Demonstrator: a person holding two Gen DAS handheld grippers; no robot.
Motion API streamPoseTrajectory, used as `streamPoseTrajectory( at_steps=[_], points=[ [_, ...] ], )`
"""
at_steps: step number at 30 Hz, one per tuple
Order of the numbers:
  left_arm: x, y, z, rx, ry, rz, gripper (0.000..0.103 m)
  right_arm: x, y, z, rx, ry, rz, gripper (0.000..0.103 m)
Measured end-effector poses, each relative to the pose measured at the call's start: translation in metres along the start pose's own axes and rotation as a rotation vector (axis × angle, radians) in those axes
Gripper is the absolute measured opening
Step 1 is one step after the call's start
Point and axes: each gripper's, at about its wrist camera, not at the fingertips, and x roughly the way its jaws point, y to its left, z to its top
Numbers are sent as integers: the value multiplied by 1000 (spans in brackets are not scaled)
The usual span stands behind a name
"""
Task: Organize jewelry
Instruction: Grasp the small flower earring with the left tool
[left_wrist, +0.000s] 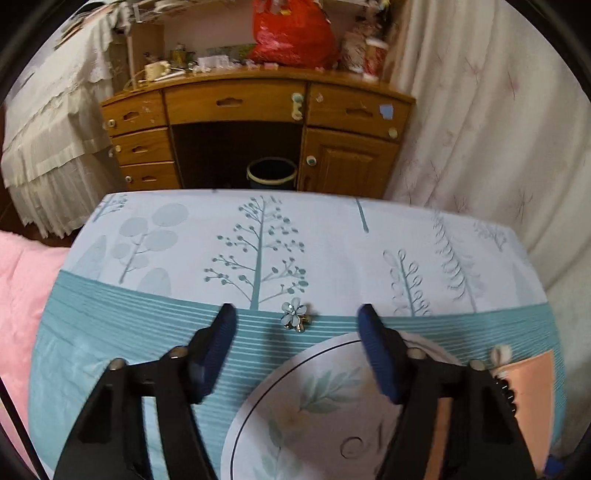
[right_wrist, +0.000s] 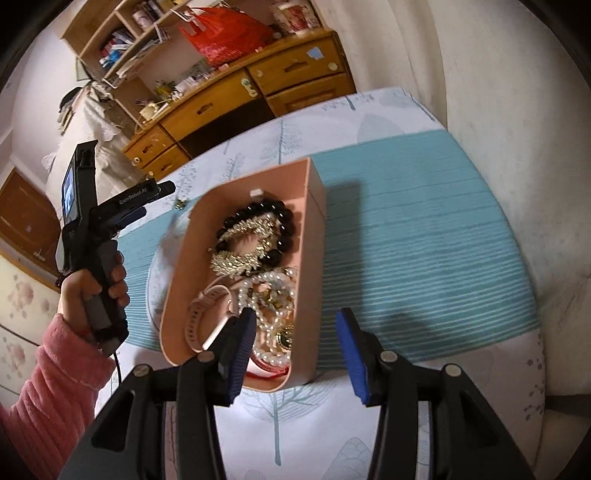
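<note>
Right wrist | left gripper (right_wrist: 155, 194) marked "GenRobot.AI", spread wide | right gripper (right_wrist: 295, 350) wide, empty

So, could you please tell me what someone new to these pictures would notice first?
Probably the pink jewelry box, heaped with a black bead bracelet, gold leaf pieces, pearls and a pink watch, just ahead of the open right tongs. Next, the small blue flower brooch alone on the teal-striped cloth, between the tips of the open left tongs.
</note>
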Motion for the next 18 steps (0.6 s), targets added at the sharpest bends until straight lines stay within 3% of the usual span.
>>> streamPoseTrajectory(
  at_steps=[8,9,10,18],
  points=[
    [23,-15,-3,98,15,52,37,2,-2,0,24,-4,-36,46],
    [26,-18,-2,116,22,54,32,2,-2,-1,27,-5,-40,46],
    [28,-20,-2,126,27,58,17,3,-2,-1,32,-4,-46,46],
    [11,-25,4,154,-10,35,15,3,-3,-3,61,-11,-50,46]
  ],
)
